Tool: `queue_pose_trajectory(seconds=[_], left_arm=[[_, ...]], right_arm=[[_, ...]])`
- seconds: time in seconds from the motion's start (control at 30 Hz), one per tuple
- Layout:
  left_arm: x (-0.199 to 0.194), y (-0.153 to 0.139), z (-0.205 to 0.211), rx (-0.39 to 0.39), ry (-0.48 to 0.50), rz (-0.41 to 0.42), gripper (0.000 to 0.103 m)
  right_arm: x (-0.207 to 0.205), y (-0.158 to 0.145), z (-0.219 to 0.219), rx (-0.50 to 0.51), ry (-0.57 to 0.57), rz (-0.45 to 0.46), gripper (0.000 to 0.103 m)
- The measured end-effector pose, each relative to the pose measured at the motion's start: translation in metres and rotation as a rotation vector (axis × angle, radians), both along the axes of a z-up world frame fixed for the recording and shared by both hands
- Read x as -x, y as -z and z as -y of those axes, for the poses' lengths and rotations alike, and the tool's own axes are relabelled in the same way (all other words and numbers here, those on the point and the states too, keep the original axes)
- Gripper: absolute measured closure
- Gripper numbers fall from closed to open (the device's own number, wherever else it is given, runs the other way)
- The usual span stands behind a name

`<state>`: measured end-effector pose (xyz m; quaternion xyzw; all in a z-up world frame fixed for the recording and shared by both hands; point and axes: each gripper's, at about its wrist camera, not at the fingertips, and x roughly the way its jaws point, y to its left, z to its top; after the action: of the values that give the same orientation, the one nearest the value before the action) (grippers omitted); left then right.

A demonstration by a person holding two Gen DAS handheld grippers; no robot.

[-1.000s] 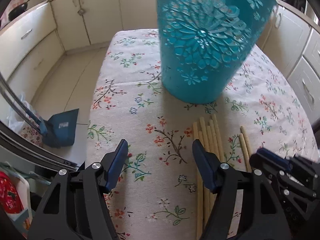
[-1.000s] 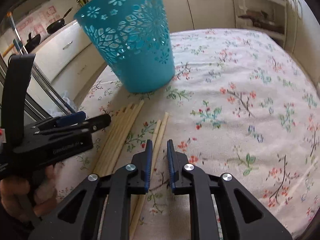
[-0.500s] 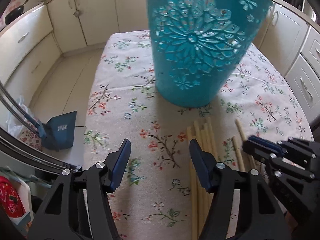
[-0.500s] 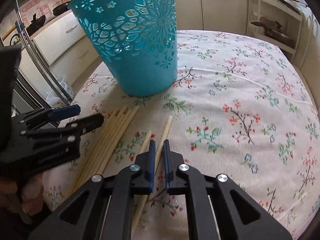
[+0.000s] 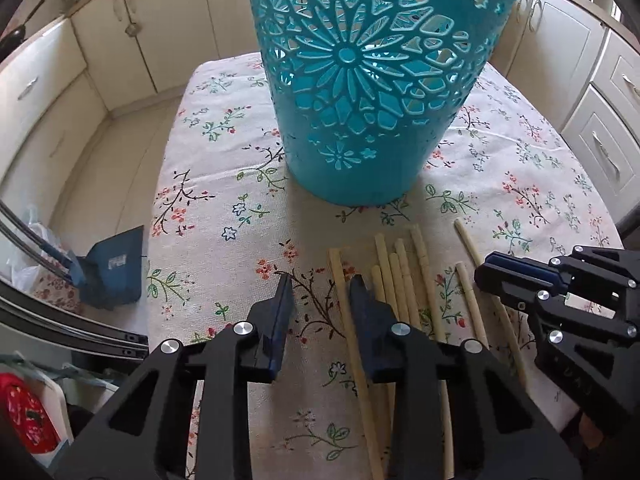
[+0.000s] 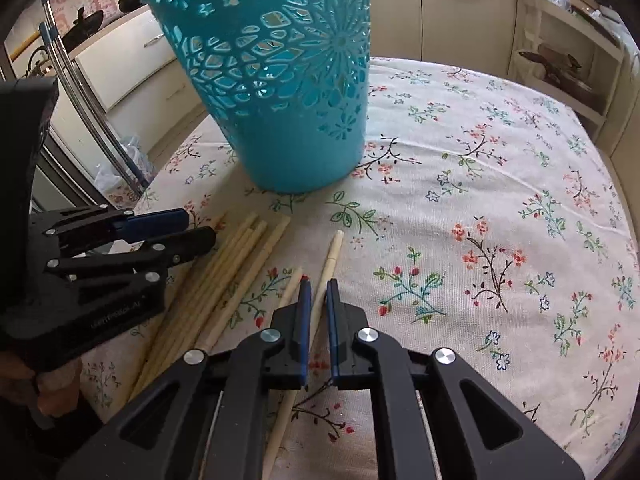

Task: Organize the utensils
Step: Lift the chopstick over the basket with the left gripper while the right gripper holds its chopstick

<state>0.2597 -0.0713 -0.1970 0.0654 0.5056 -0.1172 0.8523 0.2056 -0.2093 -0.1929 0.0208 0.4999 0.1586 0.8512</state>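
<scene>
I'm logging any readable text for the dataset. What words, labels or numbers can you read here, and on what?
None can be read.
White label on the blue dustpan: too blurred.
Embossed lettering on the left tongs body: too faint.
Red-and-white wall stickers: too small.

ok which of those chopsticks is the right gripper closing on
The single chopstick lying farthest right, apart from the bundle. It runs between the right gripper fingers, which look almost closed around it; its neighbour lies just outside them.
</scene>
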Motion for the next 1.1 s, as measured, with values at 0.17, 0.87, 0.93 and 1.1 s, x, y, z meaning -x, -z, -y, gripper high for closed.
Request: queue_pose_trajectory(seconds=[0.17, 0.87, 0.93, 1.1], left_arm=[[-0.006, -0.002, 0.013, -0.005, 0.070, -0.033, 0.098], [-0.006, -0.251, -0.005, 0.370, -0.086, 0.790, 0.098], [-0.018, -0.243, -0.001, 0.372, -0.105, 0.789, 0.098], [-0.043, -0.220, 0.003, 0.396, -0.150, 0.761, 0.098]], right_arm=[[-0.006, -0.001, -0.005, 0.020, -0.030, -0.009, 0.095], [-0.007, -0.001, 0.001, -0.025, 0.022, 0.004, 0.096], [-0.010, -0.001, 0.001, -0.021, 0.015, 0.002, 0.096], [-0.008, -0.001, 0.003, -0.029, 0.010, 0.005, 0.096]])
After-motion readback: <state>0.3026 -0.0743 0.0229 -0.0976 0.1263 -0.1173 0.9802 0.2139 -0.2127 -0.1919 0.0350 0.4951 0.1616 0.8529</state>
